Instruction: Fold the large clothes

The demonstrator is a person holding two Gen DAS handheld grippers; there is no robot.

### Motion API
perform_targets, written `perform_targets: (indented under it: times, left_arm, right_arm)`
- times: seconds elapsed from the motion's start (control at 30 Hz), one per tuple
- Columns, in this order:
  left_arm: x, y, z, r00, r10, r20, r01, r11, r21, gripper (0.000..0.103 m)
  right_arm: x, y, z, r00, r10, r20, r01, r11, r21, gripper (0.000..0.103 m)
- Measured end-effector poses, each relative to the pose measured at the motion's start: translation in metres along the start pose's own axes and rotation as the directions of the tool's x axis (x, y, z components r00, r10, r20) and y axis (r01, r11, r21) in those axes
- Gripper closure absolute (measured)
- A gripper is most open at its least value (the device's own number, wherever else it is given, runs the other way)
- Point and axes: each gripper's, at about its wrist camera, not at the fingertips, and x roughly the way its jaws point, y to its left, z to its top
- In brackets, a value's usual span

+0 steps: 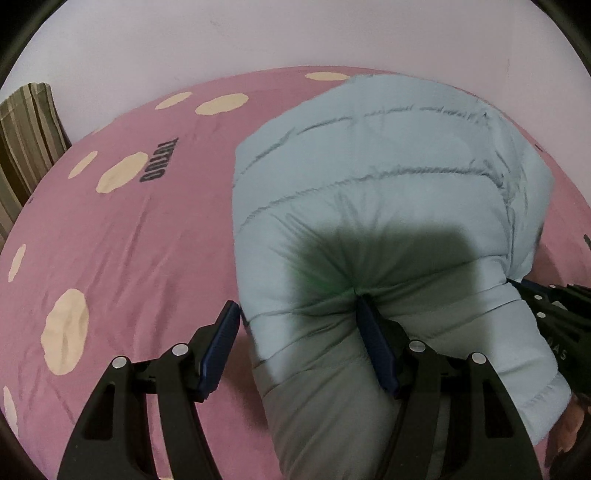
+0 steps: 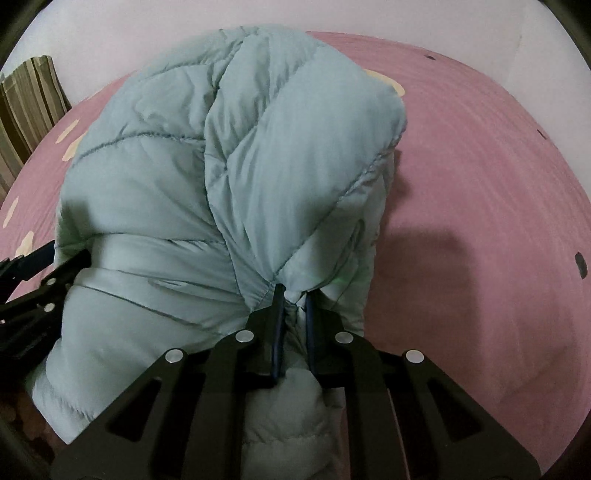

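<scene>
**A:** So what's the right black two-finger gripper [image 2: 293, 295] doing? From its own camera, the blue-padded fingers [image 2: 277, 332] are squeezed nearly together with a bunch of fabric caught between them.

**B:** Yep, it's clamped onto the puffy pale-blue quilted down jacket [image 2: 221, 166]. The pinch is right where the stitched seams pucker, and the jacket bulges up and away from the fingers in a big rounded heap.

**A:** And the left black two-finger gripper [image 1: 295, 314]?

**B:** That one is spread wide. Its right finger [image 1: 373, 339] presses into a dent in the jacket [image 1: 369, 166], and the left finger [image 1: 221, 343] sits over the sheet just beside the jacket's edge. Nothing is pinched between them, so it's released.

**A:** Can the two grippers see each other?

**B:** Sort of. Black linkage pokes in at the right edge of the left view and at the left edge of the right view, so they're close, on opposite sides of the bundle.

**A:** Where's the jacket lying overall?

**B:** On a bed with a pink sheet with cream spots [image 1: 129, 240]. Past the bed there's a pale plain wall [image 1: 295, 33], plus a striped brown-and-beige curtain [image 1: 26, 140] at far left.
</scene>
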Motion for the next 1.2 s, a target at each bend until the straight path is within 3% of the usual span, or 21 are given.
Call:
perform_targets:
  times: [0.83, 0.93, 1.03, 1.2]
  left_arm:
    - [-0.006, -0.003, 0.001, 0.999, 0.029, 0.023, -0.030, 1.000, 0.006, 0.037]
    - [-0.012, -0.002, 0.003, 0.999, 0.033, 0.024, -0.033, 0.999, 0.007, 0.037]
    - [-0.021, -0.001, 0.005, 0.999, 0.035, 0.027, -0.036, 0.999, 0.011, 0.037]
    - [-0.043, 0.009, 0.015, 0.998, 0.019, 0.065, -0.018, 1.000, -0.022, 0.037]
  right_arm:
    - [-0.020, 0.001, -0.026, 0.997, -0.022, 0.076, 0.021, 1.000, 0.019, 0.090]
    - [-0.029, 0.001, -0.028, 0.996, -0.032, 0.084, 0.031, 0.999, 0.018, 0.084]
    - [-0.039, -0.003, -0.028, 0.994, -0.058, 0.095, 0.057, 0.998, 0.021, 0.070]
    - [-0.068, -0.006, -0.027, 0.989, -0.057, 0.137, 0.053, 0.998, 0.031, 0.069]
